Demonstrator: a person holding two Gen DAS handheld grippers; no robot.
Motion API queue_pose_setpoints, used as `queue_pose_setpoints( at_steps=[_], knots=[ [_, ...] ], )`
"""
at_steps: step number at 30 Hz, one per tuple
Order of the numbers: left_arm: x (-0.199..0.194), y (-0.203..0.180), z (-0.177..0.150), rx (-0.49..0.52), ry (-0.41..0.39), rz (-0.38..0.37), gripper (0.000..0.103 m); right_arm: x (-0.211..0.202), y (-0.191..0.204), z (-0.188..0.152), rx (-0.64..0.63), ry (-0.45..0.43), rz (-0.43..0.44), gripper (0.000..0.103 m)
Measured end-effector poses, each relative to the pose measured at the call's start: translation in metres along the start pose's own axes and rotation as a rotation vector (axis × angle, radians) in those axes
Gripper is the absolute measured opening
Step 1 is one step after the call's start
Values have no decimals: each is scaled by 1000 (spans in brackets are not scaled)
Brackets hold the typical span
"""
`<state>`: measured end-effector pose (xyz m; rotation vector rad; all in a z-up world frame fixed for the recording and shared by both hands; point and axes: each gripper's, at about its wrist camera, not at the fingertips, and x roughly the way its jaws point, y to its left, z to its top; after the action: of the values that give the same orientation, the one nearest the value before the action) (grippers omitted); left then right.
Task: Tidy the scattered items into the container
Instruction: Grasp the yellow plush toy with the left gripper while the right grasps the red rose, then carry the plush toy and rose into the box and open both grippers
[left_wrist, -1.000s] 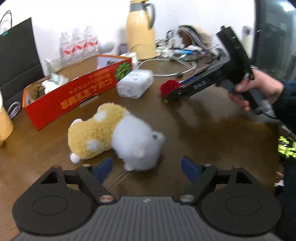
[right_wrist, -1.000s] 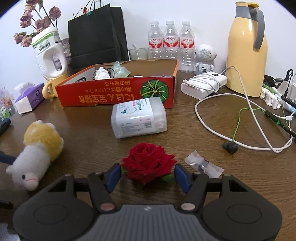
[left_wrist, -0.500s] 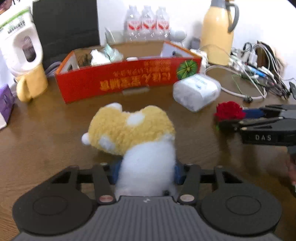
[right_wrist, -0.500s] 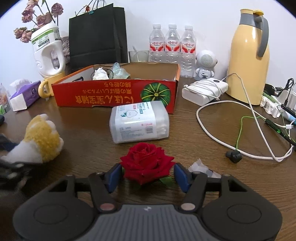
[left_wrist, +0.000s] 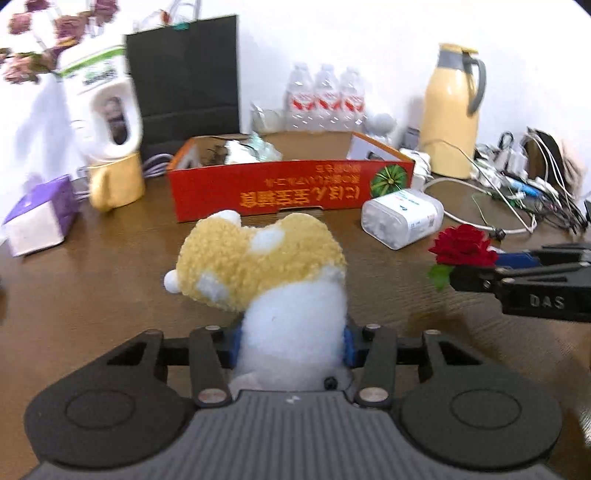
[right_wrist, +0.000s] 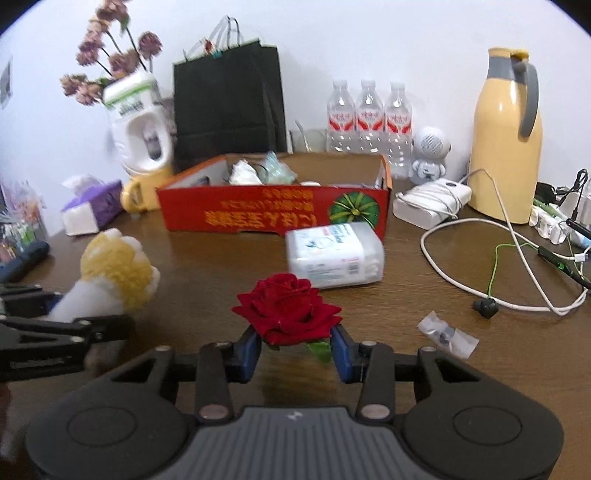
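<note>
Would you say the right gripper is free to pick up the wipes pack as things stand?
Probably not yet: the right gripper is shut on the rose. The wipes pack lies just ahead on the table, unobstructed, so dropping the rose first would likely free it.

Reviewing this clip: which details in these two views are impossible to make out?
- Plush toy face: left wrist view, turned away from the camera and into the left gripper.
- Rose stem: right wrist view, hidden under the bloom between the right gripper fingers.
- Red box floor: both views, blocked by its front wall.
</note>
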<state>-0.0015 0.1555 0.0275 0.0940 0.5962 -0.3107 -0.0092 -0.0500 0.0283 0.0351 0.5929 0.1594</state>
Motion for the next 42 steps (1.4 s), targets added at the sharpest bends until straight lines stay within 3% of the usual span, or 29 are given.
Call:
queue_pose_setpoints(
  at_steps=[7, 11, 17, 24, 28, 33, 37, 42],
  knots=[
    [-43, -2, -20, -62, -38, 15, 48, -49, 32, -20, 23, -107, 64, 40],
    [-50, 1, -12, -62, -67, 13, 48, -62, 41, -22, 16, -134, 84, 40],
    [-28, 9, 44, -42, -145, 25, 48, -48, 28, 15, 54, -162, 102, 40],
    [46, 16, 139, -50, -153, 20, 49, 7, 2, 96, 44, -184, 58, 40],
    [111, 25, 190, -110, -47, -26, 49, 64, -28, 156, 104, -126, 58, 40],
    [198, 28, 223, -141, 163, -24, 49, 142, -51, 213, 105, 56, 8, 40],
    [256, 35, 238, -179, 338, -14, 50, 198, -60, 239, 130, 198, -9, 40],
    [290, 34, 254, -197, 423, -77, 58, 262, -70, 257, 83, 315, -151, 41]
  ],
)
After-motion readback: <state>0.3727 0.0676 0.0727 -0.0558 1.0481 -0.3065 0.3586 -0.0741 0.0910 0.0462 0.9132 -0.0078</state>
